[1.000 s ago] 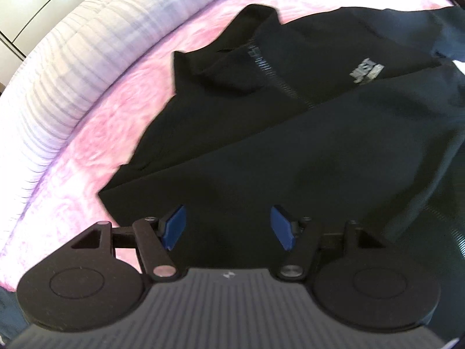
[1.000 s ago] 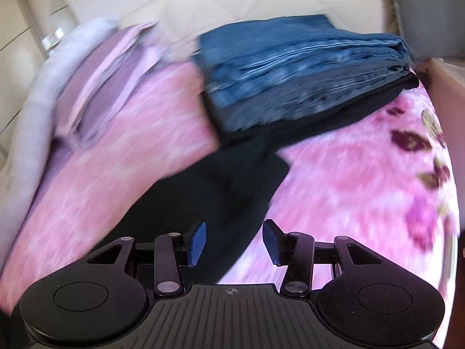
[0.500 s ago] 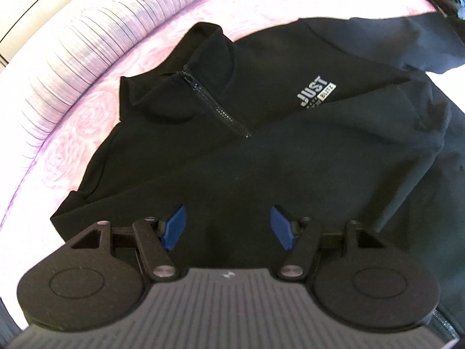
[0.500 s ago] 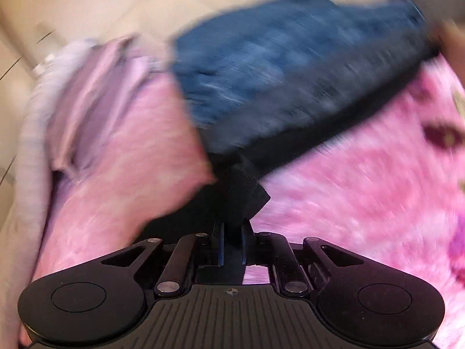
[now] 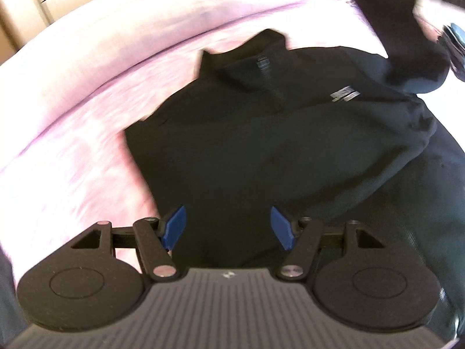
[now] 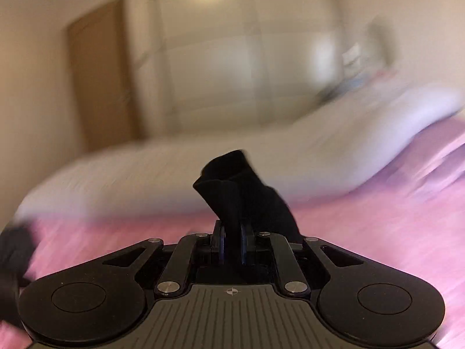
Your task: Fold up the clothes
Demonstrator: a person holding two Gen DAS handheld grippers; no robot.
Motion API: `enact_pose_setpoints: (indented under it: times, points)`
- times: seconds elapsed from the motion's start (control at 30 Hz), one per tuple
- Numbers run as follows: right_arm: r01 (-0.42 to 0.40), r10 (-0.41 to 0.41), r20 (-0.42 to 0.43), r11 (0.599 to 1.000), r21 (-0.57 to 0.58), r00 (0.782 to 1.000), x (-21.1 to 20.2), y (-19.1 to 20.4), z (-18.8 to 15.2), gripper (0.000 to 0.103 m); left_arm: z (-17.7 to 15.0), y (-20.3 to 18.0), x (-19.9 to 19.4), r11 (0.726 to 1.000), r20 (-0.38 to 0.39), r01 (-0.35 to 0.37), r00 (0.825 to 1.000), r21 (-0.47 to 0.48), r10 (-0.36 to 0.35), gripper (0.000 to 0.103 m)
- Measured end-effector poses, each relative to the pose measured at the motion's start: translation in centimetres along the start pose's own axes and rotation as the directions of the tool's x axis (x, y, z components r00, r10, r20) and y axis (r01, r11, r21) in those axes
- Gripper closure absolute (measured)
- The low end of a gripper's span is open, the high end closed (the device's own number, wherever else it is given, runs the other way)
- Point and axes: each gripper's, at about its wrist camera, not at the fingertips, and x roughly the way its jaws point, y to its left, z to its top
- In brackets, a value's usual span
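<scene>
A black zip-neck jacket (image 5: 284, 139) with a small white chest logo (image 5: 345, 95) lies spread on the pink bedspread (image 5: 87, 151). One sleeve lies folded across its front. My left gripper (image 5: 228, 226) hovers open over the jacket's lower part, nothing between its blue pads. The jacket's other sleeve (image 5: 407, 43) is lifted up at the top right of the left wrist view. In the right wrist view my right gripper (image 6: 231, 242) is shut on the cuff of that black sleeve (image 6: 232, 186), which sticks up from the closed fingers.
A pale quilted cover (image 5: 101, 43) runs along the far side of the bed. The right wrist view is blurred and shows cream wardrobe doors (image 6: 232, 67) and a wooden door (image 6: 101, 81) beyond the bed. A dark object (image 5: 456, 40) sits at the right edge.
My right gripper closed on the sleeve cuff and swung it up off the bed, turning away from the folded jeans stack. The left gripper stayed open and shifted over the jacket.
</scene>
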Motion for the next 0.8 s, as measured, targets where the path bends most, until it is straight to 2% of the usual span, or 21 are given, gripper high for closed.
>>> enact_pose_setpoints:
  times: [0.03,0.1,0.13,0.3,0.47,0.53,0.67,0.8]
  points:
    - [-0.034,0.034,-0.070,0.999,0.003,0.997,2.0,2.1,-2.0,0.094,-1.1,1.2,-0.6,1.000,-0.006,-0.008,1.000,-0.025,0.007,0.042]
    - [-0.050,0.051,-0.183,0.999,0.014,0.982,5.0,4.8,-5.3,0.094,-3.4,3.6,-1.7,0.997,-0.019,-0.026,1.000,-0.074,0.025,0.042]
    - [-0.051,0.053,-0.212,0.999,0.017,0.976,5.8,5.6,-6.1,0.094,-4.4,4.5,-2.3,0.996,-0.022,-0.034,0.999,-0.088,0.033,0.042]
    - [-0.049,0.050,-0.168,0.999,0.012,0.985,5.5,8.1,-4.2,0.094,-8.1,8.6,-4.4,0.985,-0.046,-0.070,0.997,-0.155,0.063,0.042]
    - [-0.052,0.052,-0.124,0.999,0.005,0.991,5.3,10.7,-2.2,0.094,-9.3,11.1,-5.5,0.975,-0.036,-0.071,0.997,-0.210,0.065,0.042]
    - [-0.116,0.109,-0.156,0.993,-0.034,0.982,5.9,12.4,-2.9,0.094,-9.3,11.3,-5.6,0.975,-0.028,-0.061,0.998,-0.216,0.056,0.042]
    - [-0.137,0.113,-0.295,0.989,-0.061,0.949,9.1,13.8,-6.2,0.094,-8.9,10.6,-5.3,0.979,-0.010,-0.036,0.999,-0.201,0.035,0.042]
    - [-0.197,0.165,-0.335,0.978,-0.062,0.928,9.9,15.1,-7.0,0.094,-8.6,9.8,-4.9,0.982,0.002,-0.018,1.000,-0.187,0.018,0.042]
